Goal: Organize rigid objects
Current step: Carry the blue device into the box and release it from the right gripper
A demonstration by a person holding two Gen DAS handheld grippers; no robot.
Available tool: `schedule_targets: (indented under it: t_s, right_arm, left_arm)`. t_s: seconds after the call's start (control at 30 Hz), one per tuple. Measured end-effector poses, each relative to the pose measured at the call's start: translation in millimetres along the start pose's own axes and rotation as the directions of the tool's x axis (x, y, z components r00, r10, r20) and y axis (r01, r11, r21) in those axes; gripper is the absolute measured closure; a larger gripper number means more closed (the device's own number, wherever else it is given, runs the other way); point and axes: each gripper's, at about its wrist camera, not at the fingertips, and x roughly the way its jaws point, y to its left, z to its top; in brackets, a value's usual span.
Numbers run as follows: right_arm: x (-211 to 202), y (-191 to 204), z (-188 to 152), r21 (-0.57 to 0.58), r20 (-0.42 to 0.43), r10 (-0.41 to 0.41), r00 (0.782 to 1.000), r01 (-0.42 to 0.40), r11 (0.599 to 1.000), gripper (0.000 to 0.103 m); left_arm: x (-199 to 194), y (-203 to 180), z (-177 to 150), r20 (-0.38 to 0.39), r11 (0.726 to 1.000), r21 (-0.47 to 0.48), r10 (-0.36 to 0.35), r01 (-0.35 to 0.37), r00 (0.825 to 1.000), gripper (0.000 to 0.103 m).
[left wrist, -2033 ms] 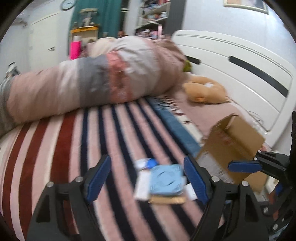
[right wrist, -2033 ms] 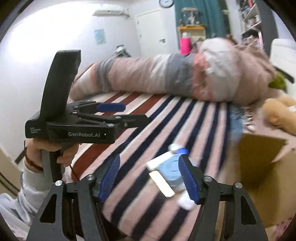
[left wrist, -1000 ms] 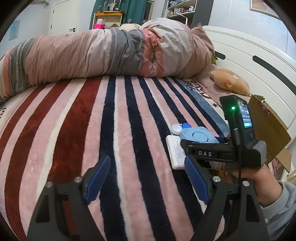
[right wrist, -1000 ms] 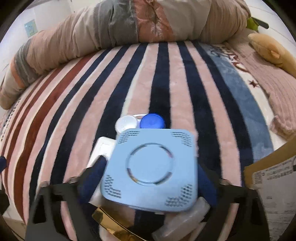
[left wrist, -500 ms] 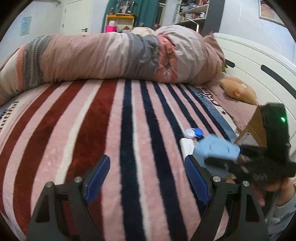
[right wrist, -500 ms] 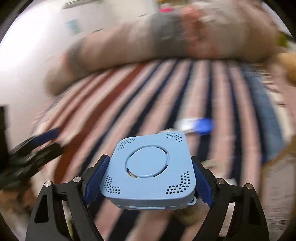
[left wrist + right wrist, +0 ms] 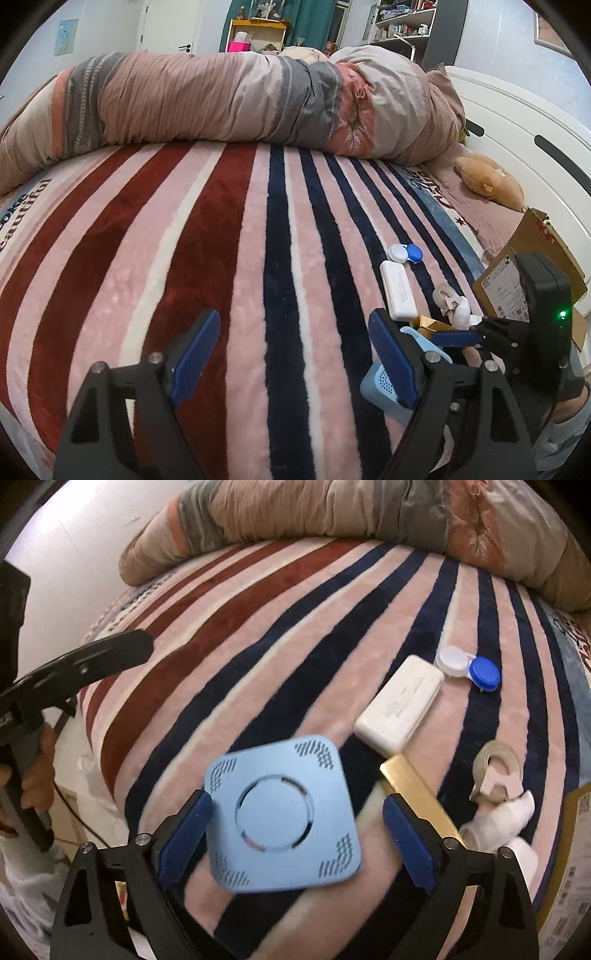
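A light blue square device (image 7: 282,819) lies flat on the striped blanket (image 7: 258,635) between the open fingers of my right gripper (image 7: 295,834); the jaws stand apart from its sides. It shows partly behind the left gripper's finger (image 7: 384,384). Beyond it lie a white rectangular case (image 7: 400,705), a white-and-blue contact lens case (image 7: 469,668), a gold box (image 7: 417,794), a tape dispenser (image 7: 498,771) and white bottles (image 7: 502,819). My left gripper (image 7: 291,354) is open and empty over the blanket's near edge.
A cardboard box (image 7: 532,266) stands at the bed's right edge. A rolled quilt (image 7: 240,99) lies across the far side. A plush toy (image 7: 487,181) sits by the white headboard (image 7: 517,122). The bed's edge drops off at the left (image 7: 96,720).
My right gripper held the blue device in the air half a second ago; now it has opened and the device lies on the blanket nearer the front edge, left of the other items.
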Motion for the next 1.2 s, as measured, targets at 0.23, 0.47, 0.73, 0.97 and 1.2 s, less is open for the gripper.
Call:
schedule_targets:
  t_s: [0.23,0.47,0.73,0.97,1.2]
  right_arm:
    - [5,19,-13,-0.112,-0.010,-0.060,0.998,0.058,0.992,0.010]
    - [13,16,-11,-0.085,-0.002,-0.061,0.998,0.060,0.995,0.024]
    - [-47,21,-13,-0.108,0.181,-0.013,0.983,0.033,0.994,0.024]
    - [-135,26,-18,-0.164,0.391,0.000,0.920,0.070,0.984,0.025]
    - [-211,-13,-45,-0.103,0.557,-0.067,0.828,0.149,0.984,0.025]
  left_arm:
    - [1,-3,-4,-0.015,1.000,0.010,0.004,-0.003,1.000,0.023]
    - [-4,-8,-7,-0.023,1.000,0.023,0.011,-0.011,1.000,0.023]
    - [-20,-32,-1,-0.018,0.992,0.068,-0.104,0.105,0.994,0.023]
    - [-51,-92,29,0.013,0.916,0.131,-0.383,0.378,0.924,0.024]
    - [-56,-189,69,-0.053,0.804,0.238,-0.549,0.544,0.834,0.045]
